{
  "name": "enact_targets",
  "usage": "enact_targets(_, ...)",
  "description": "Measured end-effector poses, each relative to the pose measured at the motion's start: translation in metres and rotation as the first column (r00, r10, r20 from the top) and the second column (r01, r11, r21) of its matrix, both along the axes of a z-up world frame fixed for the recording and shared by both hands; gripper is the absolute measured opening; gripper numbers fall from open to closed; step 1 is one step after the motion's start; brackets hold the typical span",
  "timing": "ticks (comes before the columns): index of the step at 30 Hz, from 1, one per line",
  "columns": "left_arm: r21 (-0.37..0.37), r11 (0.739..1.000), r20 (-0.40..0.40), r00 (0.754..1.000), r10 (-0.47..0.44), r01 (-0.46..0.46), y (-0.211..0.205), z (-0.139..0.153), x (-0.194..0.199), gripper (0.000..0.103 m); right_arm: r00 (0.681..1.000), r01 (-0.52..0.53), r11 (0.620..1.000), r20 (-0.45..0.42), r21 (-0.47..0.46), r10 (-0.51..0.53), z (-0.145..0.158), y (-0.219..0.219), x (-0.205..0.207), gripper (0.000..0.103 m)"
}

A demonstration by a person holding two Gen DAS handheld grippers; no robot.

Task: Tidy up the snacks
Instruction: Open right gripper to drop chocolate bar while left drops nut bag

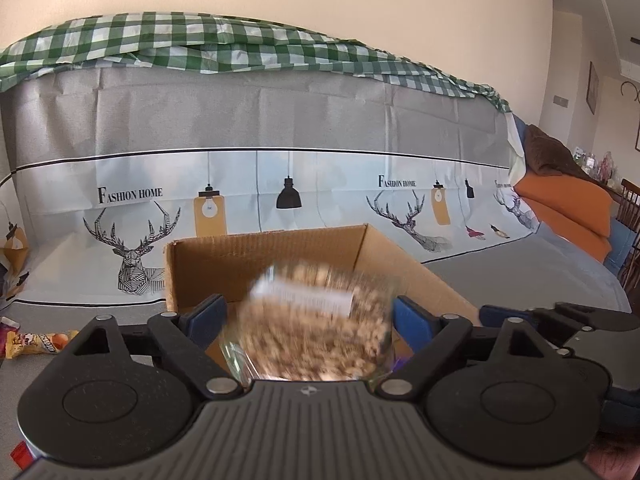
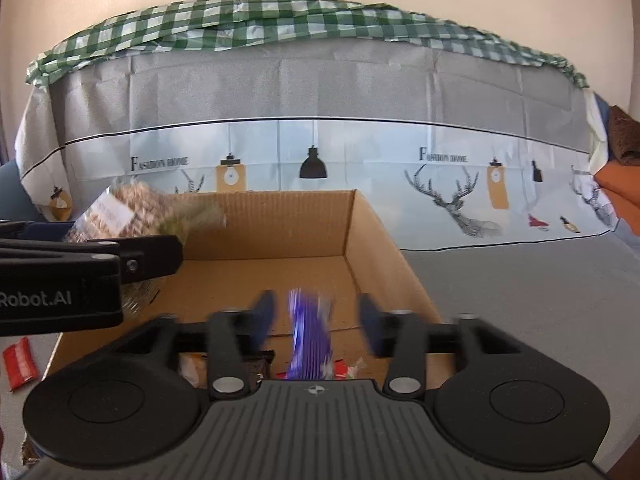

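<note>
An open cardboard box (image 1: 372, 256) (image 2: 372, 240) stands on the grey sofa seat. My left gripper (image 1: 308, 316) is open over the box; a clear bag of nuts (image 1: 316, 328) with a white label sits blurred between its blue pads, which stand apart from it. The bag also shows in the right wrist view (image 2: 128, 208), beside the left gripper (image 2: 92, 264). My right gripper (image 2: 316, 320) is open over the box; a blurred purple snack pack (image 2: 310, 336) sits between its fingers, touching neither. Other snacks (image 2: 344, 370) lie low in the box.
A yellow snack pack (image 1: 36, 342) lies on the seat left of the box. A red pack (image 2: 18, 364) lies left of the box. The sofa back with a deer-print cover (image 1: 132, 256) rises behind. Orange cushions (image 1: 568, 208) sit at the right.
</note>
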State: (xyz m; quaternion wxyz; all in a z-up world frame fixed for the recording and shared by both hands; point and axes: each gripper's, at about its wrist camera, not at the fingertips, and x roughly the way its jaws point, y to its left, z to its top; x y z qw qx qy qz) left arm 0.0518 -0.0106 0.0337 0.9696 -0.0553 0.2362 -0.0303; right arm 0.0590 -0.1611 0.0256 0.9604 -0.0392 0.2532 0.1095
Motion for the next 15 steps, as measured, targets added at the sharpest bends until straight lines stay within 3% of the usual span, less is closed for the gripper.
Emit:
enact_targets(8,-0.017,0.998,0.034,0.998,0.059,-0.058,0.011,0.004,-0.003,0.091,1.000,0.008,1.000,0.019,0.000,-0.008,0.003,0.000,0.000,0.067)
enact_targets(13,0.038,0.995,0.064,0.994,0.092,-0.094,0.016,0.005,-0.009,0.071,1.000,0.004,1.000,0.020,0.004,-0.005,0.004,0.006,0.000,0.068)
enact_targets(15,0.056,0.993,0.046,0.993,0.106,-0.108,0.022,0.002,-0.010,0.054,1.000,0.003,1.000,0.022,0.009,-0.003,0.004,0.010,-0.001,0.068)
